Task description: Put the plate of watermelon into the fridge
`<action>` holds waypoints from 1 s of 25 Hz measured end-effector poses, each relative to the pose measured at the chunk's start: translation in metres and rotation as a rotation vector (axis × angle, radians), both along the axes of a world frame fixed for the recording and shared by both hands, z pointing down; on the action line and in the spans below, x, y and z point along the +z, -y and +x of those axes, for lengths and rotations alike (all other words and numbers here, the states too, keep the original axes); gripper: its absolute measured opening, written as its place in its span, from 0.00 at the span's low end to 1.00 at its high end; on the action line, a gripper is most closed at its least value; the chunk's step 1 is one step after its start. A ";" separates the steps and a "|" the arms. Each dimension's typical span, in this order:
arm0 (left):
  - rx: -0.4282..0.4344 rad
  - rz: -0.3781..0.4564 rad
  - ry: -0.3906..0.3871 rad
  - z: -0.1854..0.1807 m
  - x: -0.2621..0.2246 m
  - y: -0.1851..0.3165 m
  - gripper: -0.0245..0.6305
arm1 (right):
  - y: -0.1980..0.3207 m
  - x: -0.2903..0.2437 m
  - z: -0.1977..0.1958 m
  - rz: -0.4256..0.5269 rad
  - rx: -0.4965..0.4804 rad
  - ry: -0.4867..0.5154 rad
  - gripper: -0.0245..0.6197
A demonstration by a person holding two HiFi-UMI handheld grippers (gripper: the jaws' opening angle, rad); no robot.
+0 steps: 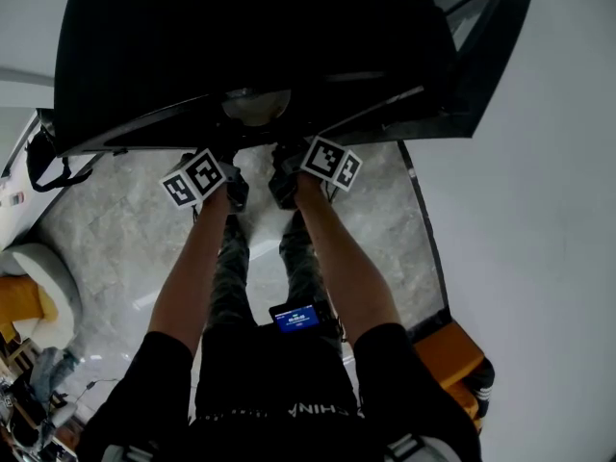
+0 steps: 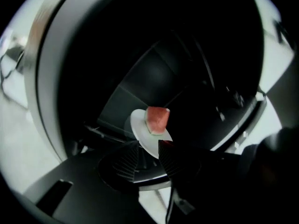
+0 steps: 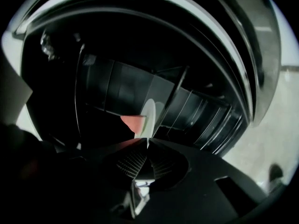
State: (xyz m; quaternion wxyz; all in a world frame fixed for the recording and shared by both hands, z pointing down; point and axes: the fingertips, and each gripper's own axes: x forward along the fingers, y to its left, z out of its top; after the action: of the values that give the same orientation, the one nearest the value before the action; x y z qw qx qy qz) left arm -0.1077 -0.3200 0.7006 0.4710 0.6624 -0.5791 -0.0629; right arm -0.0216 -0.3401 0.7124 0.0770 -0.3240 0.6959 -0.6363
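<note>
Scene: person is standing on a pale marbled floor [image 1: 115, 248], both forearms reaching toward the far side, into the dark mouth of a black fridge [image 1: 241, 46].
Plate [image 2: 140, 130]: small white dish, sitting just past the tips of both tongs, w/ the fridge's dark inner panels behind it. Whether it's resting on a shelf can't be told.
Watermelon [image 2: 157, 119]: one pink chunk w/ a thin green rind edge, sitting on the plate, toward its far part.
Left gripper [image 2: 148, 142]: jaws are standing apart, the plate's near rim dipping into the gap between them. The ribbed pads aren't pressing on it.
Right gripper [image 3: 147, 139]: jaw tips are pinching together on the plate's near rim. In the right gripper view the dish is showing edge-on as a thin white sliver, w/ the watermelon sticking out to its left.
Marker cubes: left cube [image 1: 195, 178] and right cube [image 1: 332, 163] are sitting side by side at the fridge's near edge, close but apart. The tong tips beyond them are lost in shadow in the head view.
Extras: small device w/ a blue screen [image 1: 296, 318] is glowing at the person's waist. An orange object [image 1: 452, 354] is sitting on the floor, near right.
</note>
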 end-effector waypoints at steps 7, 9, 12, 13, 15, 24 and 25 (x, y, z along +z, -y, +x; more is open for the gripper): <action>0.139 0.044 0.320 0.005 0.002 0.004 0.09 | 0.007 -0.004 0.000 0.195 -0.148 -0.279 0.07; 0.170 0.049 0.374 0.008 0.001 0.009 0.08 | 0.010 -0.003 -0.001 0.244 -0.190 -0.358 0.07; 0.193 0.041 0.385 0.011 0.003 0.017 0.07 | 0.017 -0.002 -0.001 0.289 -0.211 -0.431 0.07; 0.195 0.041 0.381 0.010 0.004 0.020 0.07 | 0.020 -0.001 -0.002 0.299 -0.217 -0.448 0.07; 0.198 0.042 0.380 0.009 0.005 0.027 0.06 | 0.026 0.000 -0.003 0.321 -0.231 -0.477 0.07; 0.230 0.029 0.399 0.003 0.007 0.054 0.06 | 0.053 0.001 -0.011 0.349 -0.262 -0.550 0.07; 0.240 0.031 0.411 0.002 0.006 0.056 0.06 | 0.055 0.001 -0.012 0.354 -0.266 -0.558 0.07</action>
State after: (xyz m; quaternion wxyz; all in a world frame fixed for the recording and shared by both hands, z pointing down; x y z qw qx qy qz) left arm -0.1058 -0.3765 0.7067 0.3372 0.7325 -0.5790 0.1207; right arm -0.0338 -0.3955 0.7134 -0.1449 -0.3734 0.8257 -0.3972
